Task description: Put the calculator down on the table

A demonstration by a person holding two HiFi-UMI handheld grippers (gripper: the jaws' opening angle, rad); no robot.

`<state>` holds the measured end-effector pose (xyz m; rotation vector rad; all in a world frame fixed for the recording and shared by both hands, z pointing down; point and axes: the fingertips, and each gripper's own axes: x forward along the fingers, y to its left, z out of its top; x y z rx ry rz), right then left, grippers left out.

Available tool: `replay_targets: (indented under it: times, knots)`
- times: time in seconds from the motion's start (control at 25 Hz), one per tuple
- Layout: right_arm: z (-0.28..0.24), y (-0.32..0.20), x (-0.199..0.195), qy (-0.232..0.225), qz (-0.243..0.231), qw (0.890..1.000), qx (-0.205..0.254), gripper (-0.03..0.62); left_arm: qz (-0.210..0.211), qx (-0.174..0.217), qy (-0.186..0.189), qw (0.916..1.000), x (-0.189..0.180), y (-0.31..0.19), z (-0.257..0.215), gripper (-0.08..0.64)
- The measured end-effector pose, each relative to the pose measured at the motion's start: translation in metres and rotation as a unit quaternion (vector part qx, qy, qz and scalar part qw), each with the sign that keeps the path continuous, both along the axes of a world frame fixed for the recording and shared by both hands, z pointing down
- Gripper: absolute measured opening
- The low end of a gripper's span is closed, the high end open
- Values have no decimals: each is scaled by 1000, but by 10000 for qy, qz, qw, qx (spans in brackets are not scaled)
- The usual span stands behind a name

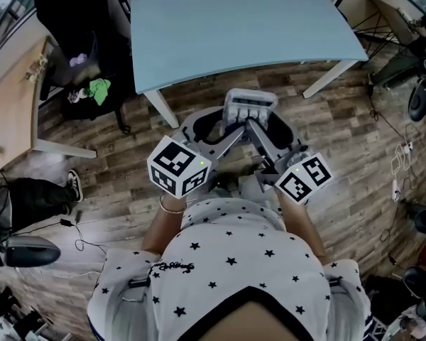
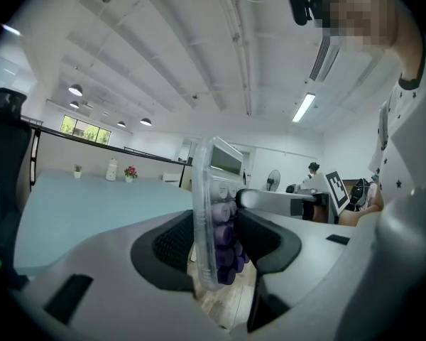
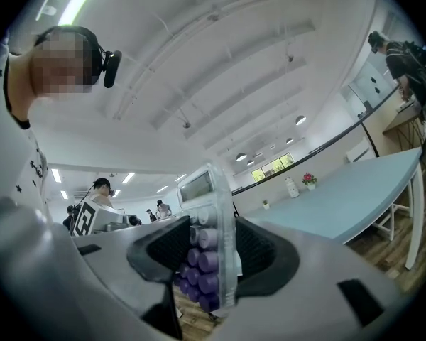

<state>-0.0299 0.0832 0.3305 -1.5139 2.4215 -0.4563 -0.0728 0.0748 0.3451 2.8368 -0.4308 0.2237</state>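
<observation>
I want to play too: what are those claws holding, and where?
A calculator, by its keypad: the left gripper pinches its left edge, the right gripper its right edge.

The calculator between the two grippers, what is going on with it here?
A person holds a gripper in each hand, and both the left gripper and the right gripper are clamped on the calculator, with its purple keys between the jaws. It is in the air above the wooden floor, just short of the near edge of the light blue table. It is not yet set down.
</observation>
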Motion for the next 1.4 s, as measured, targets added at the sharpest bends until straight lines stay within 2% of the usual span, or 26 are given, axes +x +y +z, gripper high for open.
replay_targets:
  times: [0.16, 0.68, 0.84, 1.4]
  knots:
    - [6, -18, 1, -95, -166, 9998, -90, 184, -169, -61, -49, 9998, 1, -16, 5, 210]
    - [4, -92, -3, -250, -1138, 9932, -48, 184, -1156, 68, -148, 9932, -5, -82, 2, 212]
    - [11, -130, 8, -330, -1327, 9904, -195, 184, -1341, -48, -253, 9906, 7, -117, 8, 212]
    - [27, -206, 57, -546, -1649, 9840, -405, 184, -1638, -148, -565, 9848, 56, -189, 22, 213]
